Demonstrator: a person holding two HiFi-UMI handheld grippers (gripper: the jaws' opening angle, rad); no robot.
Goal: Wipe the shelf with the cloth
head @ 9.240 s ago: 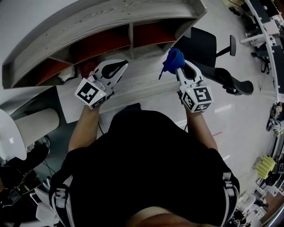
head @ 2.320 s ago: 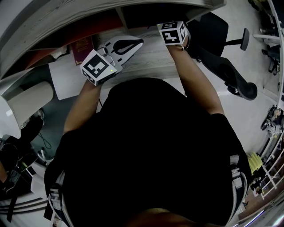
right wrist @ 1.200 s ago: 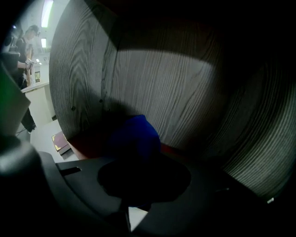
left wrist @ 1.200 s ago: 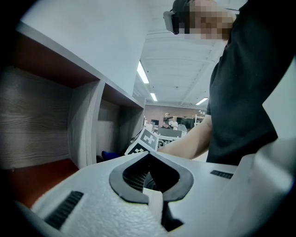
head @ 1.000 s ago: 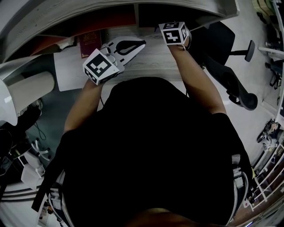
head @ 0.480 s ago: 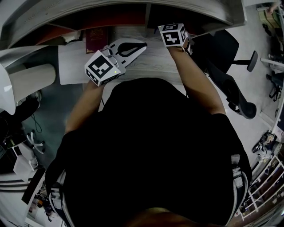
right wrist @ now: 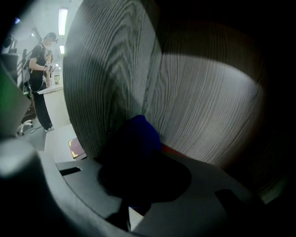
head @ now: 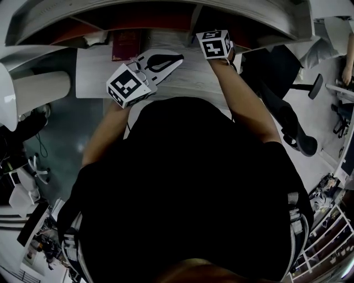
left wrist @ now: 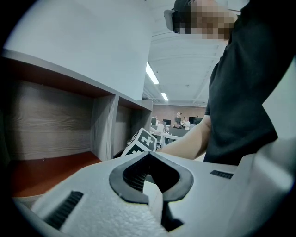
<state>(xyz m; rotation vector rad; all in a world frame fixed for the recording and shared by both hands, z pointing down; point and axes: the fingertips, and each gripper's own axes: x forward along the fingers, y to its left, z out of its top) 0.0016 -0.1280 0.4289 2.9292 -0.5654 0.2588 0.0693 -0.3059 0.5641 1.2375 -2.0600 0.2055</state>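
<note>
While R gripper (right wrist: pixel 138 185) clamps cloth (right wrist: pixel 141 132), it sits tight by shelf divider (right wrist: pixel 106 69).

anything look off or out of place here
Nothing stands out. The right gripper holds the blue cloth inside a shelf compartment; the left gripper is shut and empty above the desk. A maroon book lies flat; nothing looks spilled.
</note>
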